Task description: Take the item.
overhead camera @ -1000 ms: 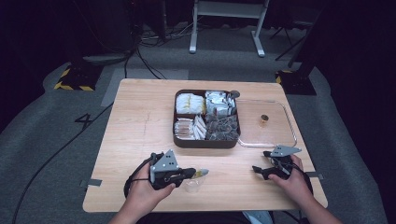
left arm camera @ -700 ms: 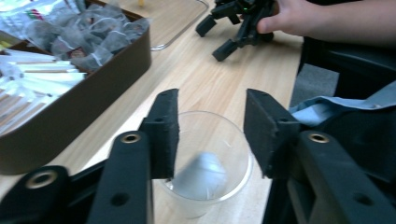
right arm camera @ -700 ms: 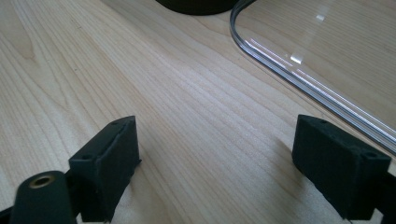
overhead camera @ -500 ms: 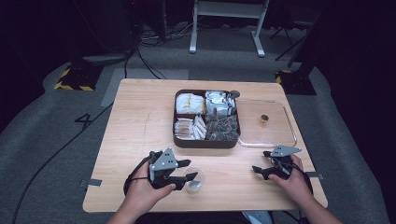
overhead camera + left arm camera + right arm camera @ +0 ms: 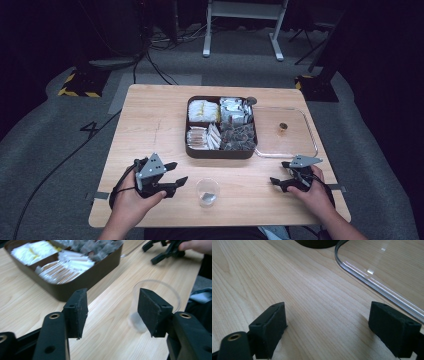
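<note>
Table: a light wooden table (image 5: 150,125) with the person's forearms reaching in along its near edge.
Left gripper: the left gripper (image 5: 176,173) rests near the front left of the table, jaws spread wide with nothing between them; in the left gripper view (image 5: 112,312) its two black pads stand well apart over bare wood.
Cup: a small clear plastic cup (image 5: 207,192) stands upright on the table just to the right of the left gripper's jaws, apart from them; in the left gripper view (image 5: 160,293) it sits partly behind the right pad.
Right gripper: the right gripper (image 5: 280,181) lies at the front right, jaws released and empty; its own view (image 5: 327,325) shows the pads far apart above bare wood.
Tray: a dark brown compartment tray (image 5: 220,152) sits at mid-table, holding white, yellow and dark wrapped packets.
Lid: a clear lid (image 5: 310,150) lies flat just right of the tray, a small brown object (image 5: 283,127) on it; its curved rim (image 5: 372,285) shows near the right gripper.
</note>
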`<state>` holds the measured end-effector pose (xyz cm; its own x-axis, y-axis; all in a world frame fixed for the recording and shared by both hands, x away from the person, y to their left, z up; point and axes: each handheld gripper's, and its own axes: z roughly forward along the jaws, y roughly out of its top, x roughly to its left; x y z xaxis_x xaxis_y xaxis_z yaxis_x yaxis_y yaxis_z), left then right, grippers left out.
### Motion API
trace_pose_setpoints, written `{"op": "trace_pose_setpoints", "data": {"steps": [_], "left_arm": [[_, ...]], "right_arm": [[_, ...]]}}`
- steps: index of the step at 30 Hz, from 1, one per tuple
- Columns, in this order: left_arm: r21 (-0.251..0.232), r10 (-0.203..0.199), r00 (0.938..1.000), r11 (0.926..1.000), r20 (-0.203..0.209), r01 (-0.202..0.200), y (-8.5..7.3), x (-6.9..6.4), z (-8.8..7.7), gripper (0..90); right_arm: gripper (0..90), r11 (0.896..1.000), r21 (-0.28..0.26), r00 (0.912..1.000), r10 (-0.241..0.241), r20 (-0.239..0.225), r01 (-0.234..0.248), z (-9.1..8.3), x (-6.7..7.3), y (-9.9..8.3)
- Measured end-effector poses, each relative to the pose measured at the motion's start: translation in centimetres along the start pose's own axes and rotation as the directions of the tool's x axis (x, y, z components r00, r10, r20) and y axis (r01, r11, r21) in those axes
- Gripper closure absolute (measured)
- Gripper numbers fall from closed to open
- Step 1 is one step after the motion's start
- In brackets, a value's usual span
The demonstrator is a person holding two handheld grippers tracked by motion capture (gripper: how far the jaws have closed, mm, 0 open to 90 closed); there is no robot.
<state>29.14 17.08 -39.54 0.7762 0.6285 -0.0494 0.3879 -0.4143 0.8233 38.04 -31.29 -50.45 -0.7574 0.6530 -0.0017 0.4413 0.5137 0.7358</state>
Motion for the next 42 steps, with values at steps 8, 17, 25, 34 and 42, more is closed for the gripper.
{"op": "trace_pose_setpoints", "data": {"steps": [8, 17, 25, 34, 42], "left_arm": [[0.038, -0.008, 0.9978, 0.9992, -0.066, 0.01, -1.6, 1.9, -1.1, 35.9], [0.101, -0.037, 0.9881, 0.9935, -0.149, 0.052, -4.1, 4.1, -1.6, 31.7], [0.15, -0.073, 0.9789, 0.9833, -0.191, 0.103, -6.1, 5.7, -1.5, 29.9], [0.213, -0.105, 0.9694, 0.9651, -0.222, 0.153, -8.5, 6.8, -0.9, 29.3], [0.251, -0.093, 0.9693, 0.9563, -0.227, 0.151, -10.1, 7.9, -0.1, 28.4]], "right_arm": [[14.8, 1.0, 0.0, 1.0, 0.0, 0.001, 0.0, 0.0, 0.0, 0.0], [14.8, 1.0, 0.0, 1.0, 0.0, 0.001, 0.0, 0.0, 0.0, 0.0], [14.8, 1.0, 0.0, 1.0, 0.0, 0.001, 0.0, 0.0, 0.0, 0.0], [14.8, 1.0, 0.0, 1.0, 0.0, 0.001, 0.0, 0.0, 0.0, 0.0], [14.8, 1.0, 0.0, 1.0, 0.0, 0.001, 0.0, 0.0, 0.0, 0.0]]}}
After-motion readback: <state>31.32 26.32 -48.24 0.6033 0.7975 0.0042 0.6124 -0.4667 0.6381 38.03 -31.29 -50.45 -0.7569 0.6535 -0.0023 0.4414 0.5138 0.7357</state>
